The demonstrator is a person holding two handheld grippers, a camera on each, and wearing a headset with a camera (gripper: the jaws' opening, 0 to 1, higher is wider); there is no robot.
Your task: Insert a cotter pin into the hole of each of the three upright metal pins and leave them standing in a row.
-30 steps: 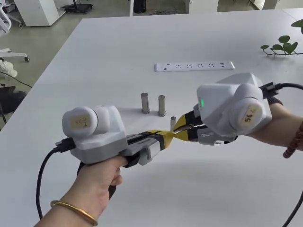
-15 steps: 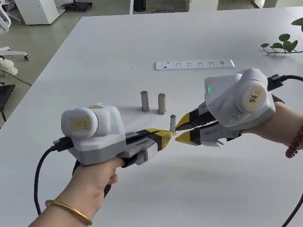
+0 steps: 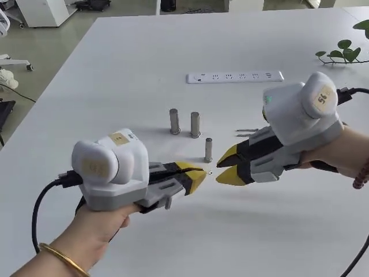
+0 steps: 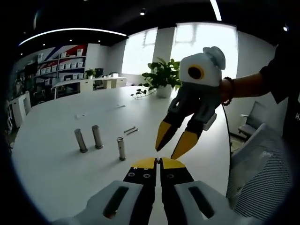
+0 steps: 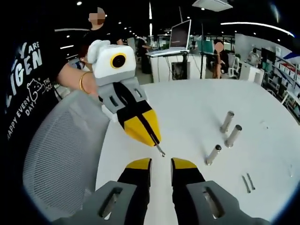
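Observation:
Three upright metal pins stand on the white table: two side by side and a shorter one nearer me. My left gripper is shut on a thin cotter pin that sticks out of its yellow tips, just in front of the short pin. My right gripper is open and empty, its tips facing the left gripper's a small gap away. In the left gripper view the right gripper hangs open above my shut jaws, with the short pin to the left.
Two loose cotter pins lie on the table right of the metal pins. A white power strip lies further back, and a plant sprig at the far right. A mesh chair stands by the table edge.
The two grippers, whose tips crossed a second ago, have drawn apart. The right gripper has moved right with open jaws; the cotter pin stays in the left gripper.

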